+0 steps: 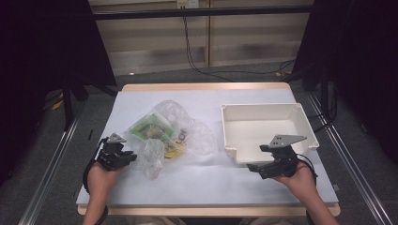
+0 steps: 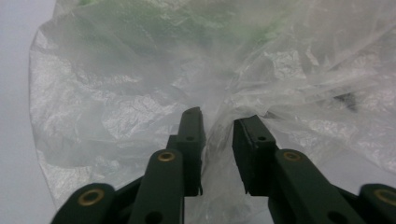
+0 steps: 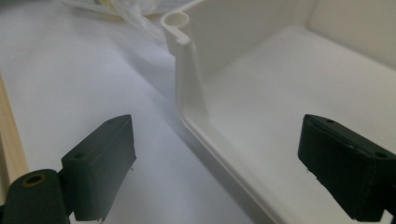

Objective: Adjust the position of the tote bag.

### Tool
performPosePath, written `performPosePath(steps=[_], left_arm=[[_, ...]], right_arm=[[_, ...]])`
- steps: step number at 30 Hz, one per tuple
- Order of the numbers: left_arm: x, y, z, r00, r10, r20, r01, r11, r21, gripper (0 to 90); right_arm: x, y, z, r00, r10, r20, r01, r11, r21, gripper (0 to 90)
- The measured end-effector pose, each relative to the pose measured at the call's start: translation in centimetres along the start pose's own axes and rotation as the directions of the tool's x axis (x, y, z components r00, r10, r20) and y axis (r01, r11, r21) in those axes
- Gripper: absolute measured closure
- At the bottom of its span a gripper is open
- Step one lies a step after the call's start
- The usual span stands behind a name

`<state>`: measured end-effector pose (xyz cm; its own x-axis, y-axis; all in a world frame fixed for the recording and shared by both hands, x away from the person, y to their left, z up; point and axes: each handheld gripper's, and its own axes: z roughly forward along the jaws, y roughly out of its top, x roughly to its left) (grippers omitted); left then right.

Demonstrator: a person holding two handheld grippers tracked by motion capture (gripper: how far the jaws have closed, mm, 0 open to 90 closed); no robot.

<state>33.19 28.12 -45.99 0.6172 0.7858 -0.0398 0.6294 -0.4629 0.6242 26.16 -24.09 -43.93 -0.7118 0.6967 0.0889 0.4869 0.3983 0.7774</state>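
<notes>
Clear plastic bag (image 1: 164, 136) lies left of centre on the white table (image 1: 206, 178), green packet and small bits inside. Looks light, floppy, slick film; best pinched at a bunched fold near its near-left edge. Left gripper (image 2: 218, 122) is narrowly parted, a crease of film between the jaws, not clamped. Right gripper (image 3: 215, 158) is wide open astride the white bin's (image 1: 263, 124) near wall. Dark curtains, grey carpet, cables behind.
</notes>
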Motion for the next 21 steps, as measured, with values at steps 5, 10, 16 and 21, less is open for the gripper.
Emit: performPosePath(steps=[5, 10, 16, 21], left_arm=[[-0.7, -0.3, -1.3, 0.9989, 0.031, 0.034, -0.031, 0.9993, -0.021, 58.9], [-1.7, -0.8, -1.5, 0.9975, 0.048, 0.052, -0.047, 0.9987, -0.019, 54.7], [-1.9, -0.8, -1.5, 0.9968, 0.060, 0.052, -0.059, 0.9981, -0.015, 52.8], [-2.0, -0.8, -1.4, 0.9957, 0.069, 0.062, -0.068, 0.9975, -0.020, 52.7]], right_arm=[[1.1, 1.3, 0.4, 0.9999, -0.005, -0.014, 0.005, 1.000, -0.021, 14.3], [4.1, 4.2, 2.9, 0.9967, -0.046, -0.067, 0.044, 0.999, -0.030, 16.1], [6.5, 7.0, 5.4, 0.9893, -0.132, -0.062, 0.132, 0.991, -0.007, 23.0], [7.5, 8.8, 7.6, 0.9852, -0.130, -0.112, 0.131, 0.991, 0.001, 22.6]])
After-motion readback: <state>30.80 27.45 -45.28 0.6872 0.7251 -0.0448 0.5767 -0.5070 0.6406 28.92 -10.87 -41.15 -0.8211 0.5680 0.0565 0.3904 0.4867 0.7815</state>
